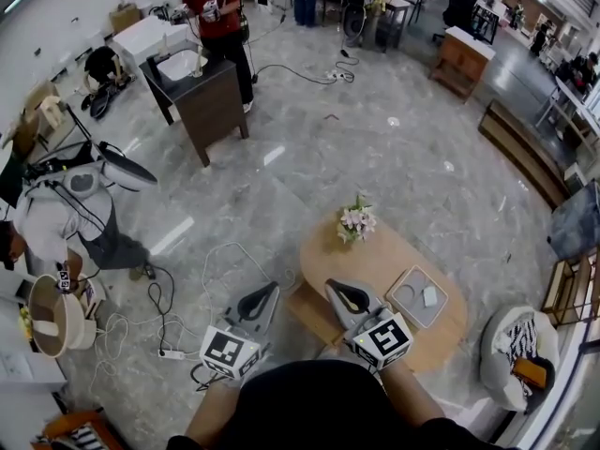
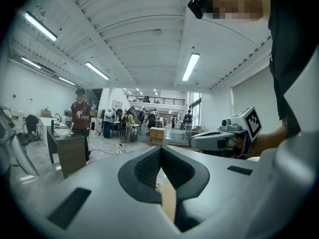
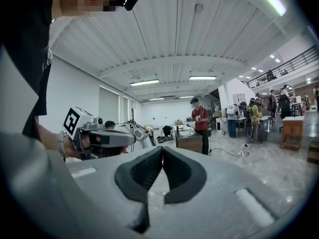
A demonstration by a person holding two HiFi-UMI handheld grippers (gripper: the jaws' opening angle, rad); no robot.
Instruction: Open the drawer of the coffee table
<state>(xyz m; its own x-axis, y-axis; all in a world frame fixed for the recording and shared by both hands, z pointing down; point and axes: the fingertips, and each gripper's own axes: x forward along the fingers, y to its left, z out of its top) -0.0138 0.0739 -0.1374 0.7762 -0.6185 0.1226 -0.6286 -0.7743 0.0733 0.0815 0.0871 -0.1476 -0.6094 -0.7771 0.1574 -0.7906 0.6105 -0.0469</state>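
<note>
The left gripper (image 1: 269, 292) and right gripper (image 1: 332, 287) both have their black fingers (image 2: 149, 166) clenched on nothing. The low oval light-wood coffee desk (image 1: 375, 256) lies below, just beyond the right fingers. A wooden slab (image 1: 302, 309) under its near edge, between both grippers, may be its drawer.

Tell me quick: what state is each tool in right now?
Left tool: closed, holding nothing.
Right tool: closed, holding nothing.
</note>
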